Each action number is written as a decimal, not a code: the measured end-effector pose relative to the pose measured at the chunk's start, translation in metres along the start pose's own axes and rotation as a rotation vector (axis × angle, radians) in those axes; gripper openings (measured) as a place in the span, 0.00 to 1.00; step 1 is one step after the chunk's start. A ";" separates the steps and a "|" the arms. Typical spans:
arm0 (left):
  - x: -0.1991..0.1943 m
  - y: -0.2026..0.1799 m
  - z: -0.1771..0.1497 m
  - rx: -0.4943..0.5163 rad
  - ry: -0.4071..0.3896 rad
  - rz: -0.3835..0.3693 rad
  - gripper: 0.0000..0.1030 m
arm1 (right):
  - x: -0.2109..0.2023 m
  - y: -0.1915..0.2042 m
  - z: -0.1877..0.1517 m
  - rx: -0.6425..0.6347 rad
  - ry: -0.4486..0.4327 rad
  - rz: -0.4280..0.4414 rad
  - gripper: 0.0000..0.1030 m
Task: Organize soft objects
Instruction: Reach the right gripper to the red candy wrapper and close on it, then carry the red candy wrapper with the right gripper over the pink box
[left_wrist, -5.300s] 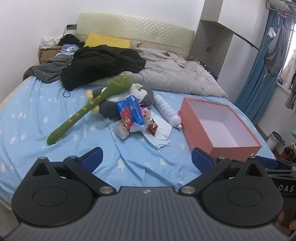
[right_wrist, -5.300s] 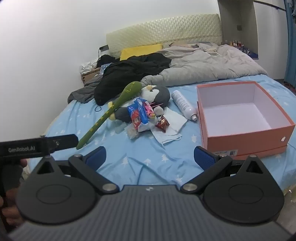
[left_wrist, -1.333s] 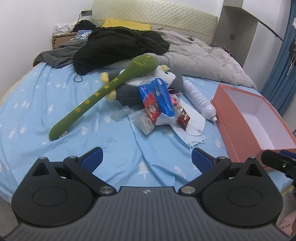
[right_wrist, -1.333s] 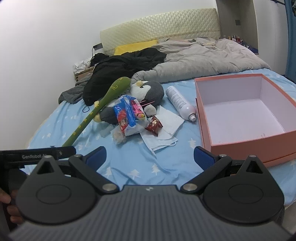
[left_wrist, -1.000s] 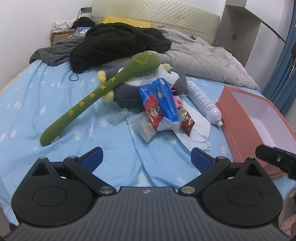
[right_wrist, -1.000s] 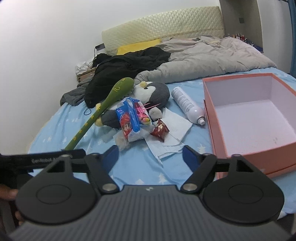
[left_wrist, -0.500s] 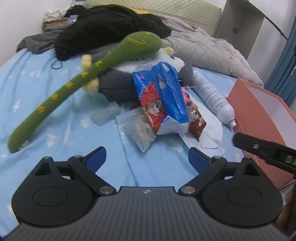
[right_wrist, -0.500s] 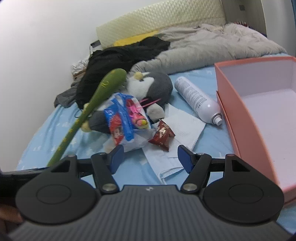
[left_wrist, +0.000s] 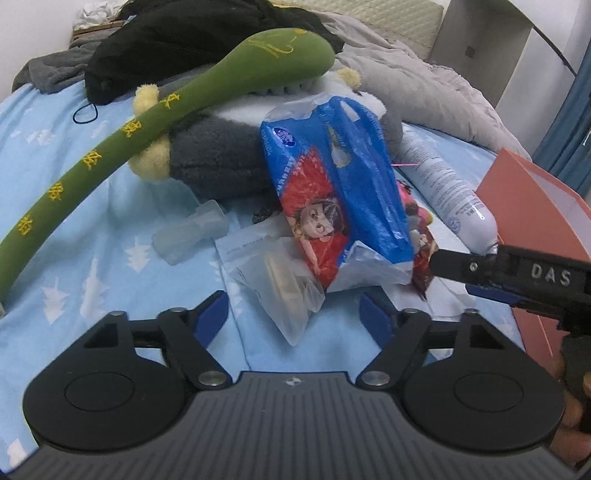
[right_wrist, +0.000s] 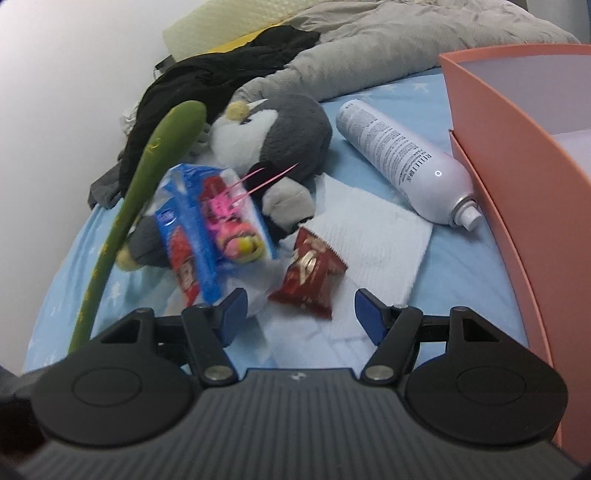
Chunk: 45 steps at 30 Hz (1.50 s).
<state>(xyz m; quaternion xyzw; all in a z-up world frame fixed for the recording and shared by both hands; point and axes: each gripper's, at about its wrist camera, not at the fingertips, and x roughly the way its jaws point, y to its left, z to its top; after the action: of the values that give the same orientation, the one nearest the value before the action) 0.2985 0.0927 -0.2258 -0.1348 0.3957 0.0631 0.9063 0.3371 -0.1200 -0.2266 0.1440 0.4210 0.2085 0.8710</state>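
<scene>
Green plush stick (left_wrist: 110, 147) with yellow letters, leaning across one grey penguin toy (left_wrist: 218, 158) on the blue bed (left_wrist: 74, 266). Then one blue snack bag (left_wrist: 340, 192), one red packet (right_wrist: 310, 273), one white spray can (right_wrist: 402, 162), one pink box (right_wrist: 517, 155). "DAS" on right hand-held gripper (left_wrist: 535, 280). Left hand-held gripper (left_wrist: 295, 317) open wide; right one open too, both holding nothing.

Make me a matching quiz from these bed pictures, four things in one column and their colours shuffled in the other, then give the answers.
Things:
1. long plush stick
2. spray can
3. open box
4. snack packet

Colours:
A. dark red
B. white
C. green
D. orange-pink

Pairs: 1-C, 2-B, 3-D, 4-A
</scene>
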 end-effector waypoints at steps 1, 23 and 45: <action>0.003 0.001 0.001 -0.003 0.002 0.000 0.71 | 0.005 -0.002 0.002 0.007 0.002 -0.005 0.66; -0.019 0.016 -0.012 -0.086 -0.048 -0.014 0.22 | 0.012 0.000 0.007 0.033 0.024 0.025 0.32; -0.116 0.000 -0.061 -0.097 -0.070 -0.045 0.17 | -0.089 0.024 -0.052 -0.132 0.024 -0.034 0.32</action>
<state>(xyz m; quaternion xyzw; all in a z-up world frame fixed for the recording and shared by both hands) 0.1771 0.0739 -0.1800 -0.1850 0.3569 0.0666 0.9132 0.2400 -0.1386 -0.1878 0.0765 0.4193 0.2225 0.8768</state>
